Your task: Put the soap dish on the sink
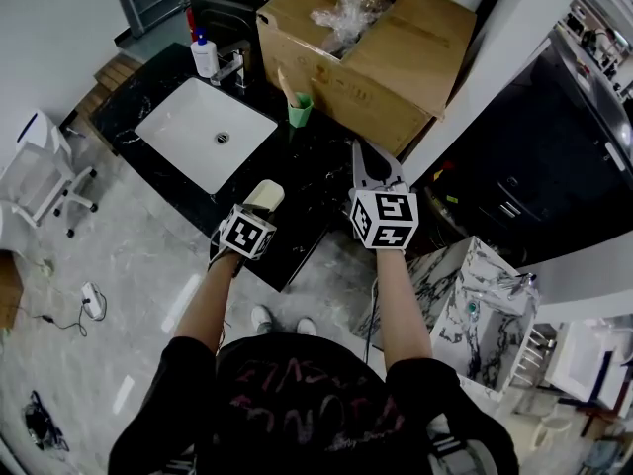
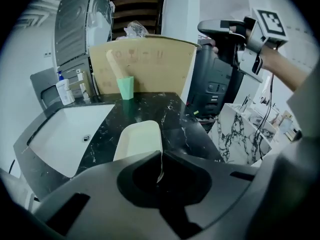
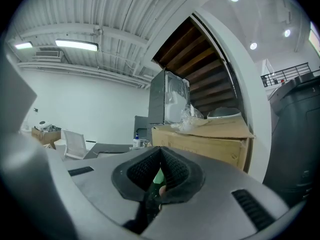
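- My left hand-held gripper [image 2: 160, 156] was pinching the near rim of the cream oblong plastic soap dish [image 2: 139, 140], and the dish stuck straight out ahead of its jaws.
- The soap dish was over the black white-veined stone worktop [image 2: 172, 111]. I could not tell whether it touched the surface.
- The white rectangular sink basin [image 2: 70, 131] lay ahead and to the left of that gripper, apart from the soap dish.
- A mint-green plastic cup [image 2: 126, 88] stood farther ahead, just in front of a brown cardboard box [image 2: 150, 66].
- My right hand-held gripper [image 3: 160, 150] had its jaws pressed together on nothing. It was held to the right of the left one, tips pointing toward the box.
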Tool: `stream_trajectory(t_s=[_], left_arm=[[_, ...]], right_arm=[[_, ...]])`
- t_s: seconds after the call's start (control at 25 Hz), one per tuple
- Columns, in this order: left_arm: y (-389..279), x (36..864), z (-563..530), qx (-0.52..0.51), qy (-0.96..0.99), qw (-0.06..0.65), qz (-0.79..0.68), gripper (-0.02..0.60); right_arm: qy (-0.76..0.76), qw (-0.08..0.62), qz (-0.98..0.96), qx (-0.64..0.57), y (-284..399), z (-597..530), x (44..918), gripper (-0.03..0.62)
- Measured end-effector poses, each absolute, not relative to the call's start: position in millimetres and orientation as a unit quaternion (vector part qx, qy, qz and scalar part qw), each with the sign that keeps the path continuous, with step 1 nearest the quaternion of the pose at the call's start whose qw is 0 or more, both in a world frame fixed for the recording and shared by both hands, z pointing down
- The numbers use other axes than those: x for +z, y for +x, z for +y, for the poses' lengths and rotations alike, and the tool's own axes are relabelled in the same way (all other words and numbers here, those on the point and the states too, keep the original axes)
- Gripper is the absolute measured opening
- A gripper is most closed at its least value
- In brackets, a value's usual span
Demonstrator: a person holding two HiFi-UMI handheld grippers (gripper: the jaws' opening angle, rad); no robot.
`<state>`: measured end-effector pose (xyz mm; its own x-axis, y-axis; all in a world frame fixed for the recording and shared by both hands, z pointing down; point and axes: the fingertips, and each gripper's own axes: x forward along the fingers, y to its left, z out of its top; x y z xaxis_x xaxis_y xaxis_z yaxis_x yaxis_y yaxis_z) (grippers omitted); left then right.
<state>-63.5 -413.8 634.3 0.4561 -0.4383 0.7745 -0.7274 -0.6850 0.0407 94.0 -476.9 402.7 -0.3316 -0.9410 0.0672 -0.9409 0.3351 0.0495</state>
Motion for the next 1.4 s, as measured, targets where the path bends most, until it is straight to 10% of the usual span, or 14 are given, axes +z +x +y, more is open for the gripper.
stream_trajectory(t_s=[0.76,1.4], left_arm=[[-60,621,-416,0.350,0.842,0.181,-0.367,0.110],[-88,517,-444,0.200,0.848,0.132,-0.473,0.017]], right_arm=[[0.580,0.052,-0.813,0.008,100,-476,416,0.014],[0.567,0.048,-0.822,0.009,89,-464,411,0.013]])
